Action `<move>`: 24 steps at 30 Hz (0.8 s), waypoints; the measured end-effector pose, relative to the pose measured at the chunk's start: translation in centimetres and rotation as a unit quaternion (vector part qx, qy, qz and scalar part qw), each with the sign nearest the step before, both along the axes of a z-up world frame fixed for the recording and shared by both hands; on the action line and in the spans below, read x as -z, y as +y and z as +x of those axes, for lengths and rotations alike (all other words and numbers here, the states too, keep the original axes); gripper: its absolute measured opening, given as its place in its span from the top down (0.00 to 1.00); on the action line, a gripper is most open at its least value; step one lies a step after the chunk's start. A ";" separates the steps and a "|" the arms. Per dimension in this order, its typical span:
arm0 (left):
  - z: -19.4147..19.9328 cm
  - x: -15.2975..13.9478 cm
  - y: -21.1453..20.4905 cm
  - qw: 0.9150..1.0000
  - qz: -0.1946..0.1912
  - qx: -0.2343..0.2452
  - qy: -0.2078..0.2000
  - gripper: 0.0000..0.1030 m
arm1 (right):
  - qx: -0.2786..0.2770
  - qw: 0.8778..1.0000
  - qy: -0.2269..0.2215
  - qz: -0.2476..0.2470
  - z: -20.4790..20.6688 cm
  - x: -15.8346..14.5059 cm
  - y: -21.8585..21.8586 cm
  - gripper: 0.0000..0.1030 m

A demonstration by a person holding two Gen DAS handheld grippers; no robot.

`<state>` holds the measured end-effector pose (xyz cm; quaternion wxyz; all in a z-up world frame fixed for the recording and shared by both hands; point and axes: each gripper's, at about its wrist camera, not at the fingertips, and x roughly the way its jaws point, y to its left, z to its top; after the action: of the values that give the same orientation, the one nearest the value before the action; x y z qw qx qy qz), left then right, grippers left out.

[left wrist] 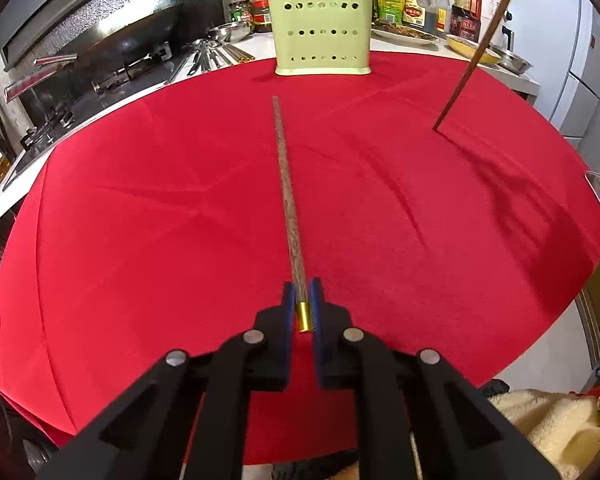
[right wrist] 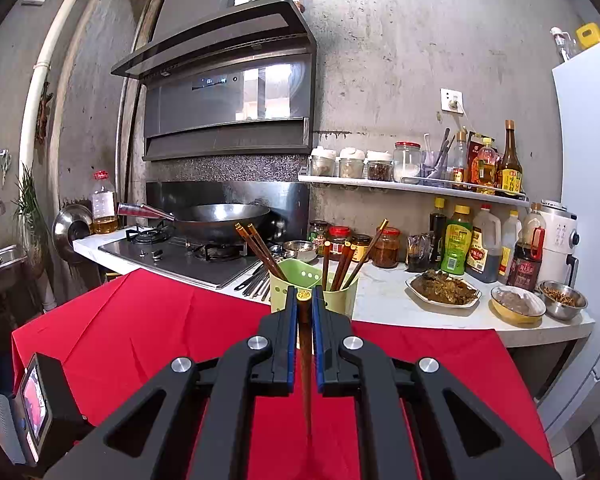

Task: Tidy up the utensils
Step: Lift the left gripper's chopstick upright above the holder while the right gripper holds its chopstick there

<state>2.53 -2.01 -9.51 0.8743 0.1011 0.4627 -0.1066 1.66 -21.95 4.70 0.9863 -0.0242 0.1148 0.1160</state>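
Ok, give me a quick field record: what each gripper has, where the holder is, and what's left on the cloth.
left gripper: shut on a chopstick by its gold-capped end, lying along the red cloth
right gripper: shut on a second chopstick, held upright, tip down
holder: green, at the cloth's far edge, chopsticks already inside
loose on cloth: none seen

Matt red cloth (left wrist: pixel 180 200) with soft creases, grainy dark wooden chopstick (left wrist: pixel 286 196) with a shiny brass cap, perforated pale green plastic holder (left wrist: pixel 322 36), glossy steel wok (right wrist: pixel 220 218).
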 end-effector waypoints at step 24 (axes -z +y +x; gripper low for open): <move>0.8 -18.9 1.5 0.958 -0.109 0.019 -0.263 0.93 | 0.005 1.000 0.026 0.012 1.0 0.7 -1.0 0.93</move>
<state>3.29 -0.49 9.38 0.9687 0.0387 0.1997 -0.1425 2.67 -22.96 3.99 0.9838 -0.0084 0.1390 0.1130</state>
